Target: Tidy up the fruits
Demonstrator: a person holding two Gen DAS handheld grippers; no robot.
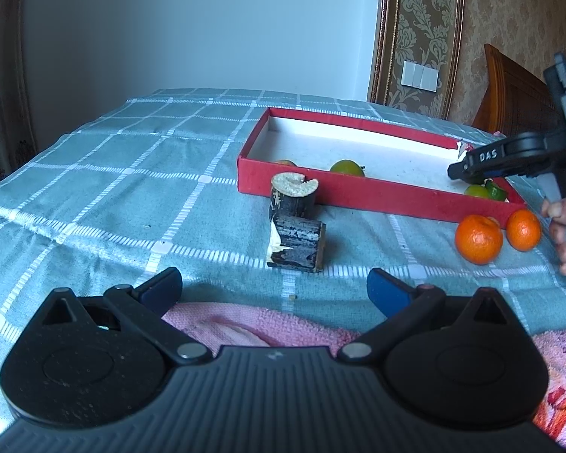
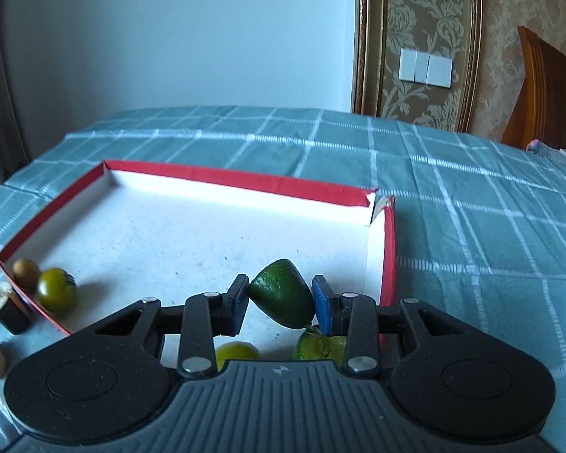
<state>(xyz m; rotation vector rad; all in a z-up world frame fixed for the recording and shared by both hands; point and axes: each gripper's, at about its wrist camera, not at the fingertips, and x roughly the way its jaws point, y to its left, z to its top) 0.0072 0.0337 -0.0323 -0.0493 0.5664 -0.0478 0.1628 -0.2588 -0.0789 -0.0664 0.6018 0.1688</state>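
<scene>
- Checked teal bedspread [image 2: 471, 226], red box lid [image 2: 245, 179] near the middle.
- Right gripper [image 2: 281, 302] clamps a dark green fruit [image 2: 283, 298] over the lid's near right corner, long axis tilted; drop zone directly below.
- Left gripper [image 1: 275, 283] wide, empty; two tangerines [image 1: 479, 239] outside the lid, nearer the right hand.

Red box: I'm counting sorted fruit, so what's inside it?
Inside the red box: a yellow-green fruit, a brownish one, and more green fruit partly hidden behind the right gripper.

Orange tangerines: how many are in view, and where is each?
2. Both tangerines sit on the cloth outside the red tray's near wall: the larger one left, the smaller one right, near the tray corner. More may be hidden.
</scene>
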